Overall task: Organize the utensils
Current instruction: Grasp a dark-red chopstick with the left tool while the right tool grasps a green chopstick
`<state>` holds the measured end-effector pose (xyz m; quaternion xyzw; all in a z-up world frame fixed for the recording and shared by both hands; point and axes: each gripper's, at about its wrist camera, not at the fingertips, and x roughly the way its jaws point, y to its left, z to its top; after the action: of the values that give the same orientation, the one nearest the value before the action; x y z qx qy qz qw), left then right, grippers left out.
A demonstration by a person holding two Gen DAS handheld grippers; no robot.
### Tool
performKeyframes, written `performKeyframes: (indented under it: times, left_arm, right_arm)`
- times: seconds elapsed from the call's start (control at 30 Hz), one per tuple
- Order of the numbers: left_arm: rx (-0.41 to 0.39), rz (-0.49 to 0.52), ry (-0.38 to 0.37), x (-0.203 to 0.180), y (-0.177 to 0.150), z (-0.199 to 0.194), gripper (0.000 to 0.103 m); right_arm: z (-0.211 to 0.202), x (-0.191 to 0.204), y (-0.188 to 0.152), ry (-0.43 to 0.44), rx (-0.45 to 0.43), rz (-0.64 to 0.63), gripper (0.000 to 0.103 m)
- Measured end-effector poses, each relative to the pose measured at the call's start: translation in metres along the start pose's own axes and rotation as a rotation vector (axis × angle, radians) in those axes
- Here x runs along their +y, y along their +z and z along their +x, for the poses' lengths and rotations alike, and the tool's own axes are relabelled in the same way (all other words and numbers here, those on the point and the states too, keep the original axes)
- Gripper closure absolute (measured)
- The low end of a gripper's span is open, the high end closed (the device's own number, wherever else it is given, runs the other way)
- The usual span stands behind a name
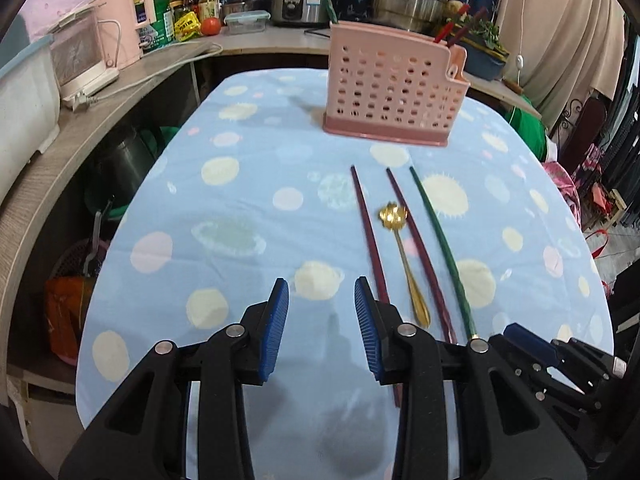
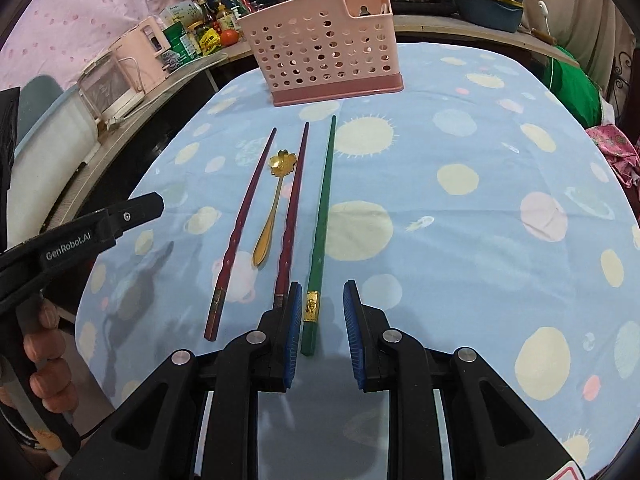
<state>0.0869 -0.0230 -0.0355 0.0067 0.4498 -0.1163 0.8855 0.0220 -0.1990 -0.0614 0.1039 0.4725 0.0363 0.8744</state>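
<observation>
On the blue spotted cloth lie two dark red chopsticks [image 1: 368, 232] [image 1: 416, 248], a gold spoon [image 1: 404, 256] with a flower-shaped bowl between them, and a green chopstick [image 1: 440, 248] at the right. Behind them stands a pink perforated utensil holder [image 1: 392, 92] with several chopsticks sticking out. My left gripper [image 1: 321, 284] is open over bare cloth, just left of the first red chopstick. In the right wrist view my right gripper [image 2: 323, 286] is open low over the near end of the green chopstick [image 2: 322, 220], which lies between the jaws, close to the left pad. The spoon [image 2: 276, 204] and holder [image 2: 320, 52] show here too.
The cloth-covered table [image 1: 240, 208] drops off at its left edge to shelves with pots and baskets. A counter behind carries a rice cooker [image 1: 300, 0], steel pots, bottles and a pink appliance [image 1: 132, 24]. A hand [image 2: 44, 360] holds the left tool's handle at the left of the right wrist view.
</observation>
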Motion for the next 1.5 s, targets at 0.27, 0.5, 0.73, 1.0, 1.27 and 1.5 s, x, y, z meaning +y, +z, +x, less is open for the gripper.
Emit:
performKeyframes:
  times: [0.27, 0.5, 0.73, 1.0, 1.27, 1.5]
  left_arm:
    - [0.041, 0.015, -0.017, -0.006, -0.015, 0.006, 0.070]
    - [0.084, 0.024, -0.043, -0.012, -0.023, 0.014, 0.069]
    - [0.100, 0.043, -0.071, -0.020, -0.028, 0.016, 0.051]
    - [0.120, 0.071, -0.089, -0.030, -0.034, 0.020, 0.052]
    - [0.152, 0.080, -0.096, -0.034, -0.041, 0.028, 0.061]
    - [0.150, 0.076, -0.101, -0.032, -0.042, 0.027, 0.083]
  right_arm:
    - [0.012, 0.003, -0.007, -0.010, 0.033, -0.007, 0.081]
    - [0.015, 0.002, -0.009, -0.029, 0.031, -0.016, 0.088]
    - [0.013, -0.004, -0.012, -0.033, 0.019, 0.005, 0.096]
    - [0.009, -0.010, -0.016, -0.034, 0.013, 0.031, 0.096]
    - [0.009, -0.010, -0.016, -0.032, 0.013, 0.032, 0.096]
    - [0.008, -0.010, -0.016, -0.032, 0.013, 0.032, 0.096]
